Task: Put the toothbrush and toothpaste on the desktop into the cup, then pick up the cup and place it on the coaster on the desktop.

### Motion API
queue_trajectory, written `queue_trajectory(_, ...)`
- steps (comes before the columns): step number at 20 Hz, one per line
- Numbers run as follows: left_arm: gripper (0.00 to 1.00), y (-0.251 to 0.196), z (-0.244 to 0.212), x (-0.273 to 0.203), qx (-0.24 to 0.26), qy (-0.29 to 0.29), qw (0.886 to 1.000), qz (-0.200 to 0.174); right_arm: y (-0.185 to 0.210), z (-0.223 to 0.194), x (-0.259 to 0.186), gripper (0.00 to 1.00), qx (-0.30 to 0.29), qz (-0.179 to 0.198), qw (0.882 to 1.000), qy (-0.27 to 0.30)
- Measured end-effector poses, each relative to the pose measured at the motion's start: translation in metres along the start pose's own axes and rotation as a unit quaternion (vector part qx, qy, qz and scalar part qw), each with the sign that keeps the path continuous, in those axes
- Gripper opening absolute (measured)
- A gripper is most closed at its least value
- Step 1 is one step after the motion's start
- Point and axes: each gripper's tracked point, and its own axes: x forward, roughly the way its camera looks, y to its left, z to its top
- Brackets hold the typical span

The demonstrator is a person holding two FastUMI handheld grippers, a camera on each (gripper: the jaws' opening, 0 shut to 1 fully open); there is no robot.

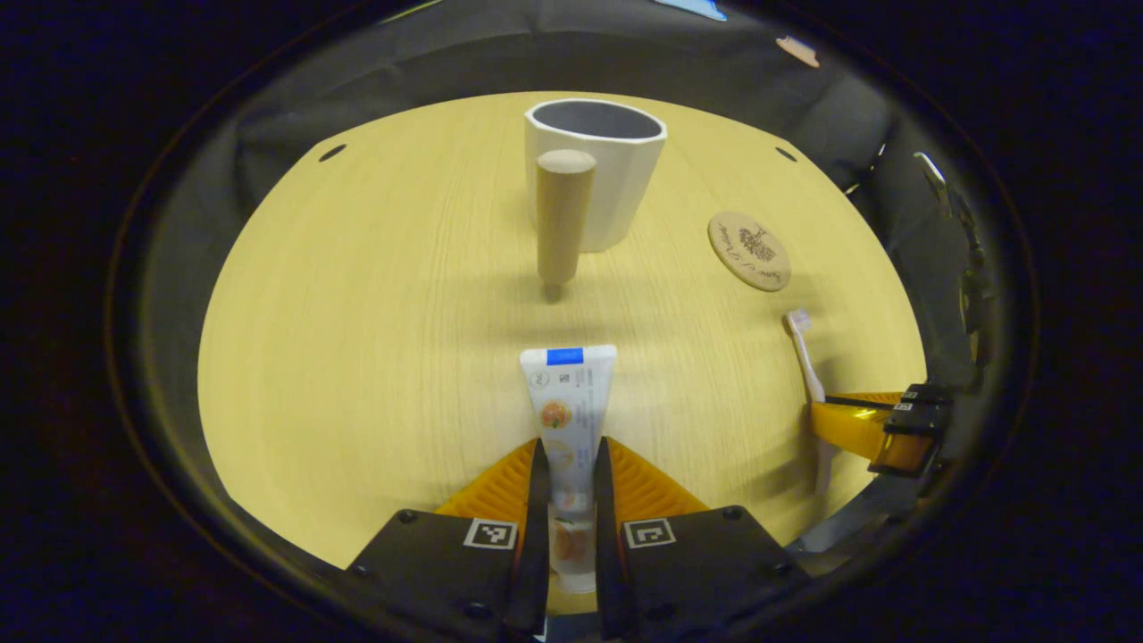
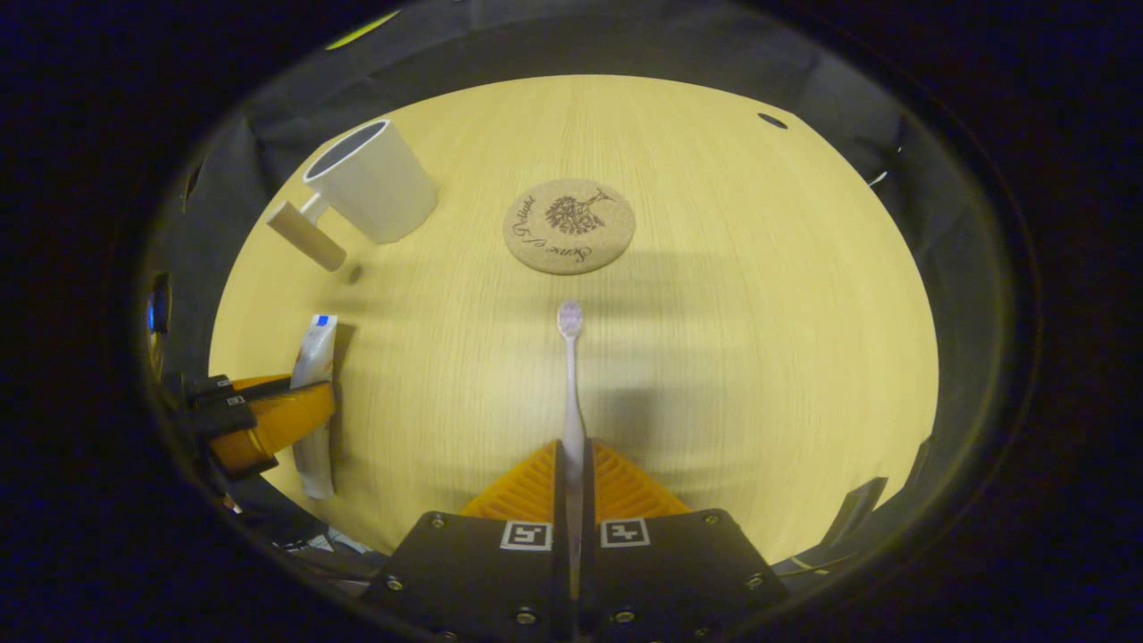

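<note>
Left claw [image 1: 569, 473] clamping toothpaste [image 1: 568, 402], right claw [image 2: 572, 473] clamping toothbrush [image 2: 571, 384]; cup [image 1: 596, 174] empty

left hand-held gripper [image 1: 569, 482] clamped on toothpaste [image 1: 568, 420]; right hand-held gripper [image 2: 572, 487] clamped on toothbrush [image 2: 571, 393], both pointing forward.

The cork coaster [image 2: 569, 226], in the upper middle of the right gripper view, carries a tree drawing ringed by cursive script, seen upside down and too small to read. The toothpaste tube [image 1: 568, 420], at lower centre of the left gripper view, bears tiny print that stays unreadable. Square black-and-white marker tags sit on each hand-held gripper; they hold no letters.
</note>
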Motion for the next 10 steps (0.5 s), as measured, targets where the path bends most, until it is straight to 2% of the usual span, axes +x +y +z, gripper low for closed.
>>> queue_trajectory(5,0.29,0.001,0.009,-0.015,-0.041,-0.047,0.998,-0.015,0.015,0.019,-0.018,0.06,0.008,0.049,0.997,-0.065)
queue_trajectory(6,0.29,0.002,0.012,-0.019,-0.047,-0.059,0.997,-0.017,0.016,0.024,-0.022,0.08,0.011,0.055,0.995,-0.078)
queue_trajectory(7,0.28,0.003,0.017,-0.023,-0.049,-0.071,0.996,-0.019,0.017,0.028,-0.026,0.05,0.012,0.06,0.994,-0.091)
queue_trajectory(10,0.28,0.006,0.031,-0.039,-0.044,-0.11,0.993,-0.019,0.019,0.043,-0.039,0.05,0.014,0.068,0.989,-0.13)
